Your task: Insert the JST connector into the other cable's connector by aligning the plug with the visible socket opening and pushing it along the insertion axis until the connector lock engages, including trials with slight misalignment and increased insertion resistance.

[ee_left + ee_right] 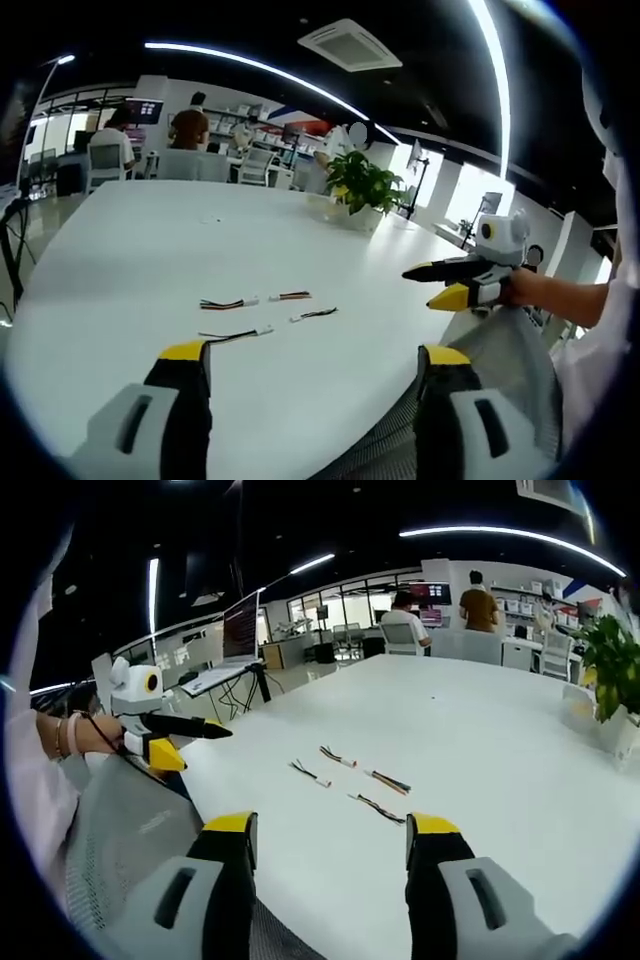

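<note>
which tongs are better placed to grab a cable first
Not much between them. Both the left tongs and right tongs are open and held off the white table. The four short cables lie ahead of both, untouched.

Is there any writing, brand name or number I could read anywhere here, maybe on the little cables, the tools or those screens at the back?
None can be read.
Cables on the white table: no print visible, too small to tell.
Left gripper and right gripper: no lettering visible on them.
Wall screen at the back: lit, but too blurred to read.
Red and blue banner: too blurred to read.
</note>
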A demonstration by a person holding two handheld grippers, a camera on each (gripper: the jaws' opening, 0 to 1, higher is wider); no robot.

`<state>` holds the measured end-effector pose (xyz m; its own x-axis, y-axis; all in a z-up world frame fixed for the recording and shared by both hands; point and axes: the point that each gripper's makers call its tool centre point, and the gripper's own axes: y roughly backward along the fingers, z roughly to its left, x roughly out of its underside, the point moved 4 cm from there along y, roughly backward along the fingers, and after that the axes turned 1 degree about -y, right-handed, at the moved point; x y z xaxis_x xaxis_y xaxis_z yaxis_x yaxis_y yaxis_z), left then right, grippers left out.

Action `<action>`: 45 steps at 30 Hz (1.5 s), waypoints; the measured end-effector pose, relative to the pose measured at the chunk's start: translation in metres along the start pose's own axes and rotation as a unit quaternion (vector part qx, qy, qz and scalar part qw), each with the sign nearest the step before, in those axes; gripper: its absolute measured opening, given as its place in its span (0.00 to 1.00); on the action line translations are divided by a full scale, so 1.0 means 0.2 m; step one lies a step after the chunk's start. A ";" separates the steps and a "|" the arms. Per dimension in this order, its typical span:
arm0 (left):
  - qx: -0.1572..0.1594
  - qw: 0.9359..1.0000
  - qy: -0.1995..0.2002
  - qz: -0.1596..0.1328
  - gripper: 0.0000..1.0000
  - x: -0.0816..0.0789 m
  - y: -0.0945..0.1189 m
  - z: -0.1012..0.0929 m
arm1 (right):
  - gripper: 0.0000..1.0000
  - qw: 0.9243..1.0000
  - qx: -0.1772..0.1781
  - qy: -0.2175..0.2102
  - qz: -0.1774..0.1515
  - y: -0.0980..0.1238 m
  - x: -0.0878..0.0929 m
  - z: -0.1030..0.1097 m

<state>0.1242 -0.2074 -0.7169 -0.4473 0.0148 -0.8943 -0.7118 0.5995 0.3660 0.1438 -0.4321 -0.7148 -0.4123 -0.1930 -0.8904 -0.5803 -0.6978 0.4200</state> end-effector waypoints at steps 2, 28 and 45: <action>-0.002 1.000 0.001 -0.002 0.82 0.00 0.00 0.00 | 0.57 1.000 0.000 0.002 -0.001 0.00 0.00 0.00; -0.007 1.000 -0.014 -0.003 0.81 -0.06 0.01 0.03 | 0.52 1.000 0.001 0.014 -0.019 -0.03 -0.08 0.01; -0.001 0.999 -0.030 -0.020 0.78 -0.20 -0.05 0.10 | 0.43 0.997 -0.020 0.050 -0.046 -0.07 -0.25 -0.10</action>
<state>0.1604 -0.1976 -0.6908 -0.3858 0.0393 -0.9217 -0.7294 0.5988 0.3308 0.1866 -0.4254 -0.6797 -0.2852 -0.1928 -0.9389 -0.5835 -0.7422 0.3297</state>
